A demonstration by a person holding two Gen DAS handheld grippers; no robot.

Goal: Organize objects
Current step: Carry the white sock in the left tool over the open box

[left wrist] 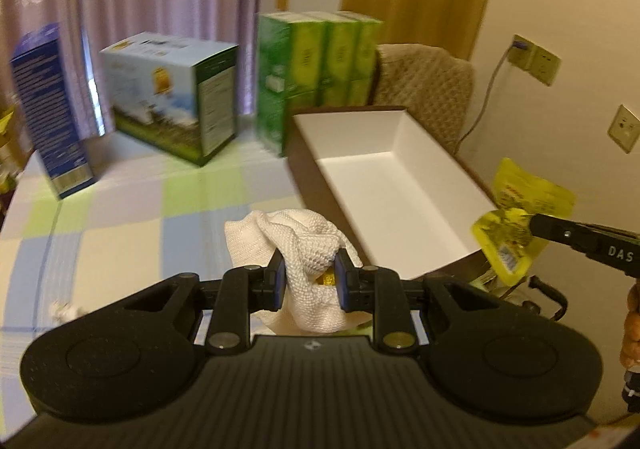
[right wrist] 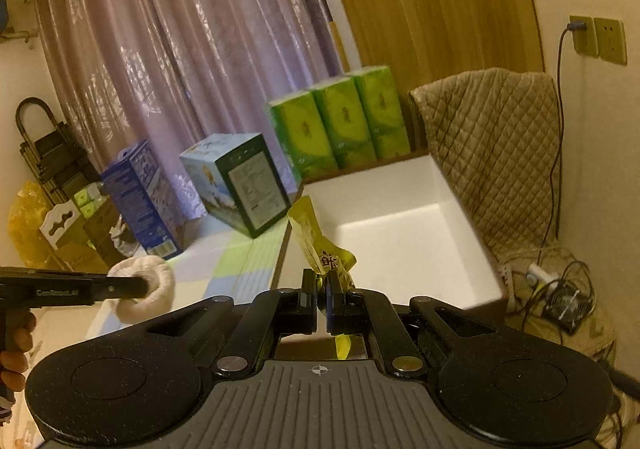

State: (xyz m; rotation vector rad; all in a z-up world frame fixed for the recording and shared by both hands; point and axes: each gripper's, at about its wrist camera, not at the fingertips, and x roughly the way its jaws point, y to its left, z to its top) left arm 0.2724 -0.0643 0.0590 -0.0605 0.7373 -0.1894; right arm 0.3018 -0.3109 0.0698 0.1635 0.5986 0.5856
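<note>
While left gripper [left wrist: 308, 281] pinches the white knit cloth [left wrist: 304, 245] and right gripper [right wrist: 319, 295] clamps the yellow packet [right wrist: 320, 249] by a corner, either may slip short of the open box [left wrist: 400, 185].

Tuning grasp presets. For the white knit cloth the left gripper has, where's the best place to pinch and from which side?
Pinch the bunched fold at the near top of the white knit cloth, coming from the near side along the table, as the left gripper does. The cloth is soft and crumpled, so a raised fold gives the fingers something to close on; the flat parts likely would not.

Left gripper [left wrist: 308, 281] and right gripper [right wrist: 319, 295] both have jaws closed on something, held level.
</note>
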